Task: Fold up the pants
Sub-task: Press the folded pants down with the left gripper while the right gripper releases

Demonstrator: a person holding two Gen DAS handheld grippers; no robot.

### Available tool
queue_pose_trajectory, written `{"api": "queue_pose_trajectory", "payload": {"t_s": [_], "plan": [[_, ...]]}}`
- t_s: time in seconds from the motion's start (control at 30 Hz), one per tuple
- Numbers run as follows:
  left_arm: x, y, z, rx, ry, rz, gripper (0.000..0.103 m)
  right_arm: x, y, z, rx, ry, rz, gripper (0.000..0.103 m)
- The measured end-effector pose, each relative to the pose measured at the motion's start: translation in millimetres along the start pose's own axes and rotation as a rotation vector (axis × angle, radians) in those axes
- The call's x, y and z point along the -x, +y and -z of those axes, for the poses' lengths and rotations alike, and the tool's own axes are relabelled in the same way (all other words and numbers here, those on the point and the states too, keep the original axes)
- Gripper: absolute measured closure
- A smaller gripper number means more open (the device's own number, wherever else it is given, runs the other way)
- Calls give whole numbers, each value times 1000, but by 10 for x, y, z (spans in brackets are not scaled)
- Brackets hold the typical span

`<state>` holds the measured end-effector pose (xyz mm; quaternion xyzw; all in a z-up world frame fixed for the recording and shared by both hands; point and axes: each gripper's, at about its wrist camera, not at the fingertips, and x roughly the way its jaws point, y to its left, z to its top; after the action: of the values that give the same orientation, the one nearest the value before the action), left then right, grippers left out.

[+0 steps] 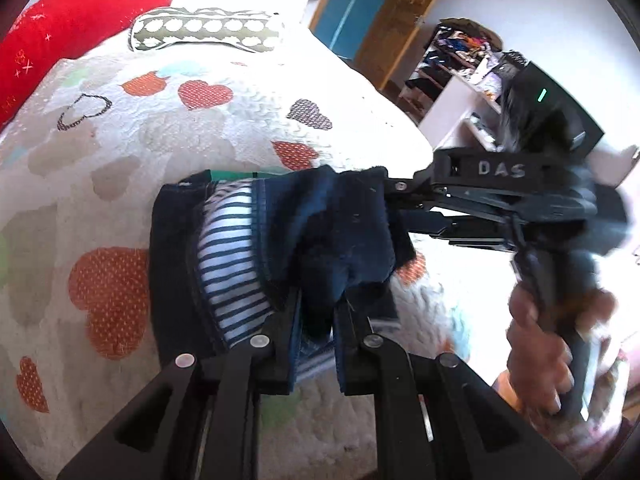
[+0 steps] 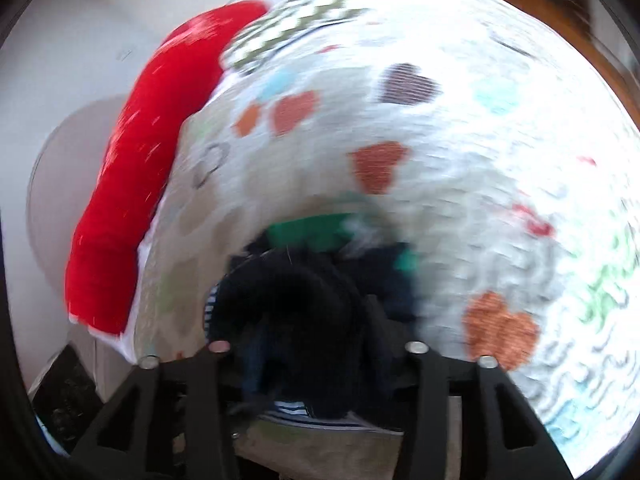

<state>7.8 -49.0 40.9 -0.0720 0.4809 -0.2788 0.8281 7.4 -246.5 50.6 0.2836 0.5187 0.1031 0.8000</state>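
Small dark navy pants (image 1: pixel 332 240) with a blue-and-white striped lining (image 1: pixel 232 264) hang bunched above a white bedspread with coloured hearts (image 1: pixel 200 128). My left gripper (image 1: pixel 316 320) is shut on the near edge of the pants. My right gripper (image 1: pixel 394 204) comes in from the right, held by a hand (image 1: pixel 540 348), and is shut on the far upper edge. In the blurred right wrist view the pants (image 2: pixel 288 304) fill the space between the right gripper's fingers (image 2: pixel 316 344).
A red pillow (image 1: pixel 68 20) and a patterned cushion (image 1: pixel 208 32) lie at the head of the bed. A green patch (image 2: pixel 308 232) shows beyond the pants. Cluttered white shelves (image 1: pixel 460 80) and a wooden door frame (image 1: pixel 396 12) stand to the right.
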Motion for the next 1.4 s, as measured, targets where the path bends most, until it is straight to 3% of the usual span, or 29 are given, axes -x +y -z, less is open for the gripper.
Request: {"api": "queue_pose_trajectory", "payload": {"t_s": [0.07, 0.13, 0.23, 0.33, 0.43, 0.57, 0.67, 0.8, 0.93, 1.0, 1.13, 1.23, 1.33, 1.4], "plan": [[161, 47, 11, 2, -24, 19, 80, 143, -173, -11, -45, -40, -1, 50], [261, 77, 8, 11, -53, -11, 72, 313, -200, 10, -42, -109, 14, 50], [290, 223, 1, 62, -67, -52, 71, 546, -46, 40, -16, -192, -71, 53], [131, 365, 51, 117, -25, -83, 71, 568, 230, 121, 58, -184, -166, 55], [-67, 406, 122, 125, 20, -98, 71, 381, 448, 214, 102, -105, -233, 55], [-239, 385, 219, 114, 55, -117, 71, -4, 269, 298, 23, -31, -169, 55], [-287, 402, 239, 110, 60, -106, 71, -149, -44, 373, -55, -45, -67, 63], [-184, 440, 207, 125, 48, -60, 71, -83, -125, 395, -77, -54, -77, 64], [57, 426, 165, 108, -7, -35, 71, 231, 76, 338, 30, -168, -28, 60], [126, 435, 141, 106, -31, -54, 71, 244, 146, 293, 51, -192, -59, 55], [43, 486, 167, 121, -9, -88, 71, -122, 296, 160, 78, -100, -151, 55], [-48, 495, 213, 116, 18, -112, 71, -545, 257, 98, 31, -5, -100, 55], [-3, 472, 236, 95, 9, -123, 71, -635, 232, 1, 3, -1, -78, 58], [68, 461, 229, 86, -8, -129, 71, -460, 322, 2, 48, -47, -64, 58]]}}
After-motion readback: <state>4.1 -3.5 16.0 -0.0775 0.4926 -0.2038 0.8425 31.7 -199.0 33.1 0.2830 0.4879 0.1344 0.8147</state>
